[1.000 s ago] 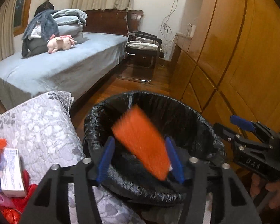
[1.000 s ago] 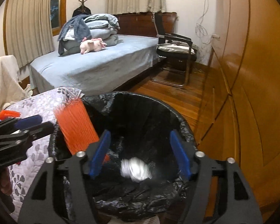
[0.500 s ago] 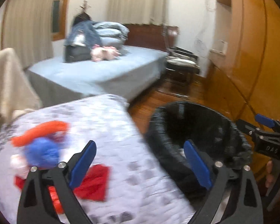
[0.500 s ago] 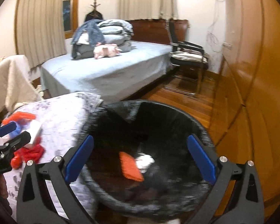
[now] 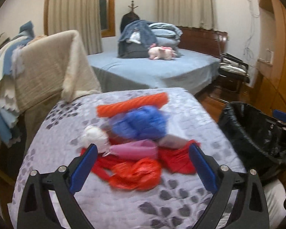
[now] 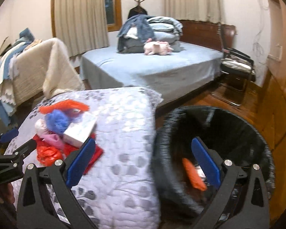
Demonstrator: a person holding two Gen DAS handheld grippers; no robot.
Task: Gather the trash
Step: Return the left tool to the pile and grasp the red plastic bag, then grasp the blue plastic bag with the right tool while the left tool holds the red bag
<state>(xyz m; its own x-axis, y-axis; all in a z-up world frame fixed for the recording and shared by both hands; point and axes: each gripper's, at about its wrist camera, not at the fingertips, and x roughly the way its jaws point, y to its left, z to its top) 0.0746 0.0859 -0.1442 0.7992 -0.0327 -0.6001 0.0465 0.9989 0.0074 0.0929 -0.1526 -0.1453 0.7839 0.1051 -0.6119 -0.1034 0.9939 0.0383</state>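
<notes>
Both grippers, left (image 5: 141, 168) and right (image 6: 142, 164), are hanging wide open and empty after dropping an orange wrapper (image 6: 193, 175) into the bin (image 6: 257, 133), swinging back toward the trash pile (image 5: 135, 139) waiting on the quilt (image 5: 181, 200).

Warm, dim indoor light fills the bedroom in both wrist views, with the window (image 5: 104, 9) dark behind pale curtains. Motion blur smears the heap of trash (image 5: 139, 141) on the quilt and the rim of the black bin bag (image 6: 215, 152), while the far bed (image 6: 152, 66) reads somewhat sharper. Fisheye distortion bows the wardrobe panels, and black vignetting rounds off every corner.
</notes>
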